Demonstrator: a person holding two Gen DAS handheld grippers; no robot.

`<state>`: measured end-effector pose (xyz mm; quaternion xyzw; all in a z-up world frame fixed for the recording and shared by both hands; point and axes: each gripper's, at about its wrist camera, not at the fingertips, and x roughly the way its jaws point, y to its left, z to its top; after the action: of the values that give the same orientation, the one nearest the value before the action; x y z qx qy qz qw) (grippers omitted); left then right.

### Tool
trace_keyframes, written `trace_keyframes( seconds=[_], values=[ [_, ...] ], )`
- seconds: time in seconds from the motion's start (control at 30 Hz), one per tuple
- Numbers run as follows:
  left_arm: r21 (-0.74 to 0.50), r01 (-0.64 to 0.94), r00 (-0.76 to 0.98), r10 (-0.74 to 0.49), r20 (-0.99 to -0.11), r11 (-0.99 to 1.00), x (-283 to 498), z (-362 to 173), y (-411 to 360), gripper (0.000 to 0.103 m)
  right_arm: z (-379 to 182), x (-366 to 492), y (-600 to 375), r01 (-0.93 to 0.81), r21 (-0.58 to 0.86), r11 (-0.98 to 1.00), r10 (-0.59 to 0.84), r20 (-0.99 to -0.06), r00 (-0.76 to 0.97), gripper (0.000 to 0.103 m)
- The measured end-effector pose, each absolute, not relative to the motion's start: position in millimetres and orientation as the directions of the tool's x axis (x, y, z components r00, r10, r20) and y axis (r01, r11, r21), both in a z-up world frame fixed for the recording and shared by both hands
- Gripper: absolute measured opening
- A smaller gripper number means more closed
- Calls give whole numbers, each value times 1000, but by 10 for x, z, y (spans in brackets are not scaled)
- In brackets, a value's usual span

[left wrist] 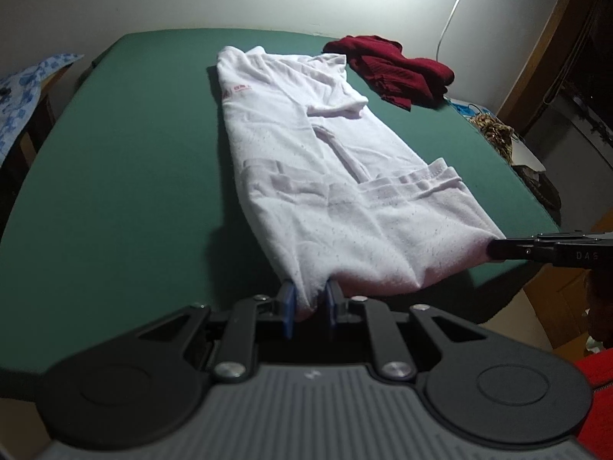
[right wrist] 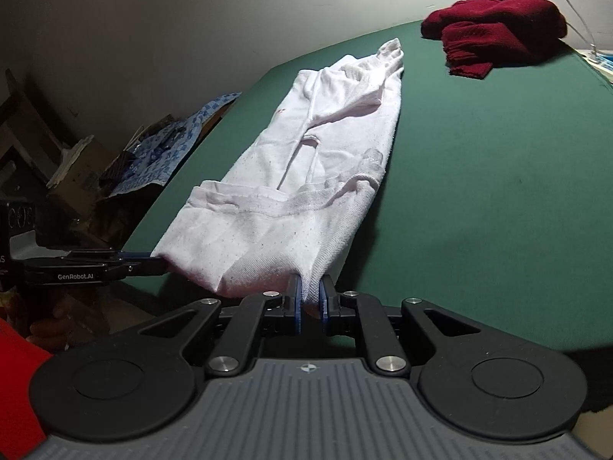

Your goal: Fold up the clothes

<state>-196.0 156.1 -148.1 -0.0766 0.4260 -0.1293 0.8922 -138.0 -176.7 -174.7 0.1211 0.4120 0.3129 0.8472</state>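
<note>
A white T-shirt (left wrist: pixel 329 161) lies lengthwise on the green table (left wrist: pixel 126 161), its sides folded in and its sleeves on top. My left gripper (left wrist: pixel 310 299) is shut on the near left corner of its bottom fold. My right gripper (left wrist: pixel 494 249) comes in from the right and pinches the other near corner. In the right wrist view the white T-shirt (right wrist: pixel 306 176) runs away from me, with my right gripper (right wrist: pixel 311 299) shut on its near right corner and my left gripper (right wrist: pixel 153 260) clamped on the near left corner. The near end is lifted slightly off the table (right wrist: pixel 479 191).
A crumpled dark red garment (left wrist: pixel 394 69) lies at the far right of the table, also seen as the dark red garment (right wrist: pixel 494 34). A blue patterned cloth (right wrist: pixel 172 145) over boxes stands off the left edge. Clutter (left wrist: pixel 498 134) sits past the right edge. A white cable (left wrist: pixel 456 11) hangs down the wall.
</note>
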Motion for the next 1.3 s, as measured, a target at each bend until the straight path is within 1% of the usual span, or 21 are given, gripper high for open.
trace_keyframes(
  seconds=[0.1,0.23,0.37,0.63,0.8,0.93,1.03,1.07,1.1,1.13,1.17,1.27,1.3],
  values=[
    [-251,183,584,-310,-750,951,-2072,-1543,1589,14,-1822,-1504,-1792,-387,476,790,613,-632,473,10],
    [-245,206,585,-320,-746,947,-2143,-1501,1615,14,-1782,-1570,-1801,-368,478,797,603,-629,491,10],
    [-271,166,623,-314,-717,948,-2046,-1364,1730,14,-1667,-1431,-1797,-380,481,790,613,-603,510,9],
    [-226,77,745,-206,-635,971,-1656,-1041,1715,14,-1362,-958,-1770,-443,463,768,640,-524,561,9],
    [-195,31,783,-145,-604,980,-1257,-951,1700,14,-1305,-526,-1687,-471,454,756,654,-496,571,9],
    [-152,9,787,-101,-609,988,-876,-937,1687,14,-1319,-197,-1606,-485,438,757,654,-493,574,8],
    [-123,30,774,-101,-625,992,-798,-925,1679,15,-1355,-51,-1625,-471,433,768,640,-514,571,8],
    [-116,41,772,-105,-627,992,-832,-928,1686,15,-1371,-17,-1647,-468,435,769,639,-519,568,8],
    [-112,51,766,-111,-634,992,-873,-942,1701,22,-1393,11,-1668,-464,435,772,636,-526,565,8],
    [-117,58,753,-121,-646,991,-912,-972,1726,30,-1424,33,-1690,-456,436,776,631,-534,563,5],
    [-129,49,742,-123,-659,990,-937,-1021,1758,39,-1456,57,-1714,-446,444,777,630,-538,560,3],
    [-175,16,699,-136,-702,984,-976,-1191,1853,40,-1524,149,-1758,-424,488,763,646,-543,537,3],
    [-205,5,669,-155,-727,979,-950,-1285,1877,40,-1534,174,-1752,-429,492,758,652,-551,521,5]
  ],
)
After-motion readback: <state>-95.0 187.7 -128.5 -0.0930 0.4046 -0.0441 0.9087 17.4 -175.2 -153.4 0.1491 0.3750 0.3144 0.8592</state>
